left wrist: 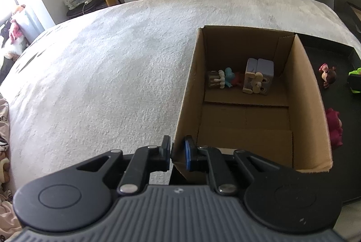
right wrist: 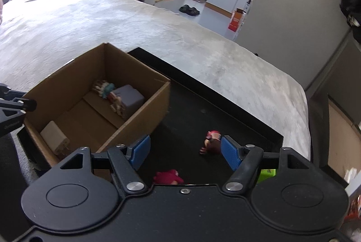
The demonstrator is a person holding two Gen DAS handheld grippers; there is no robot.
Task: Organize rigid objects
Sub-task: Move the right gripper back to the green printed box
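Left wrist view: we hold the box corner

Left wrist view shows our left gripper [left wrist: 177,151] pinched tight on the near corner wall of the open brown cardboard box [left wrist: 300,93]. The box sits on a bed with a fuzzy white blanket [left wrist: 101,66], and its right side rests on a flat black tray [right wrist: 203,106]. Inside the box, at the far end, we see a small blue-haired toy figure [left wrist: 226,78] lying just beside a grey square block toy [left wrist: 259,76]. A white plug charger [right wrist: 55,138] lies at the near end.

Our right gripper [right wrist: 183,153] hangs over the tray with its blue pads wide apart and nothing between them. A little brown doll [right wrist: 211,145] lies on the tray near the right pad. A fluffy dark pink toy [right wrist: 168,177] and a bright green thing [right wrist: 267,174] lie closer to us.
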